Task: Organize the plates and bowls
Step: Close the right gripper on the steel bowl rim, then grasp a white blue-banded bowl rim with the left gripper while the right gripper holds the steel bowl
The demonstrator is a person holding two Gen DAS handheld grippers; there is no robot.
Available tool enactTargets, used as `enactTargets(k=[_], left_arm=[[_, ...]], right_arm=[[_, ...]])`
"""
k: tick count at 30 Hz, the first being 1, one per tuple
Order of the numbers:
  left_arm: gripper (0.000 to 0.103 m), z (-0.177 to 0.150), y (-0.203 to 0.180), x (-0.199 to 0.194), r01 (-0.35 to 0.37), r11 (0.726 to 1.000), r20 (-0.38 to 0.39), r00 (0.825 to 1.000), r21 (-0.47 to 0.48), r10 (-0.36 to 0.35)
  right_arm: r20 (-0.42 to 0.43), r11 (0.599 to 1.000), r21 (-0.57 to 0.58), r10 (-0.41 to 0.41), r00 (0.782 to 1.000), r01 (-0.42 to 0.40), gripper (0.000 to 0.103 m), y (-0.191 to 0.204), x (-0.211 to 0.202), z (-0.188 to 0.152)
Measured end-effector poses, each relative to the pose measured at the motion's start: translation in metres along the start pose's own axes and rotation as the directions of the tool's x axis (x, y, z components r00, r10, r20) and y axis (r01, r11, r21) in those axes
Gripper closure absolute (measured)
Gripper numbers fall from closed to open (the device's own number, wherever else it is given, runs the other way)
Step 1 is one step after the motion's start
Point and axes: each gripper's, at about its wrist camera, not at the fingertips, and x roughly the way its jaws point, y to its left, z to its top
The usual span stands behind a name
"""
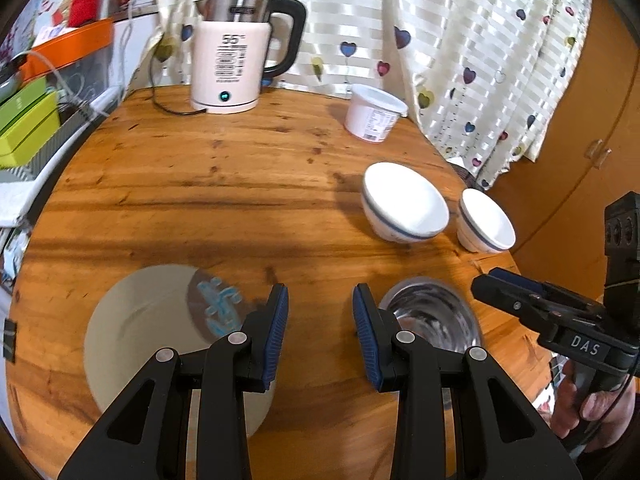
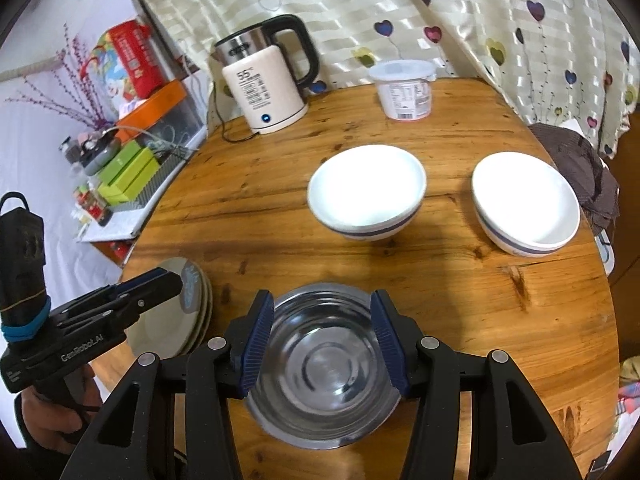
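On the round wooden desk sit two white bowls, a steel bowl, stacked plates, a kettle and tub. Heart-print curtains hang behind. Left tool and right tool hover half open, empty.

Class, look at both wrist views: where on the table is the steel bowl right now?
The steel bowl sits at the near edge of the wooden table, below the right gripper's open fingers, with the plate stack to its left and two white bowls behind.
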Motion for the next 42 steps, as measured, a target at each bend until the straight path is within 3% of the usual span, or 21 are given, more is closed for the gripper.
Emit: enactTargets(k=[5, 14, 25, 42], left_arm=[[0.068, 0.016, -0.012, 0.014, 0.026, 1.000, -0.013, 1.000, 0.013, -0.026], [0.068, 0.041, -0.032, 0.042, 0.062, 0.998, -0.040, 0.997, 0.031, -0.061], [0.068, 0.068, -0.044, 0.080, 0.109, 0.994, -0.081, 0.991, 0.002, -0.108], [0.068, 0.082, -0.042, 0.129, 0.107, 0.994, -0.144, 0.983, -0.027, -0.110]], right_arm=[[0.008, 0.999, 0.031, -0.015, 1.000, 0.015, 0.053, -0.014, 0.002, 0.006], [0.009, 0.996, 0.083, -0.034, 0.999, 0.033, 0.065, -0.038, 0.012, 0.022], [-0.004, 0.991, 0.129, -0.026, 1.000, 0.027, 0.072, -0.058, 0.035, 0.044], [-0.035, 0.988, 0.149, -0.036, 0.999, 0.041, 0.078, -0.070, 0.069, 0.062]])
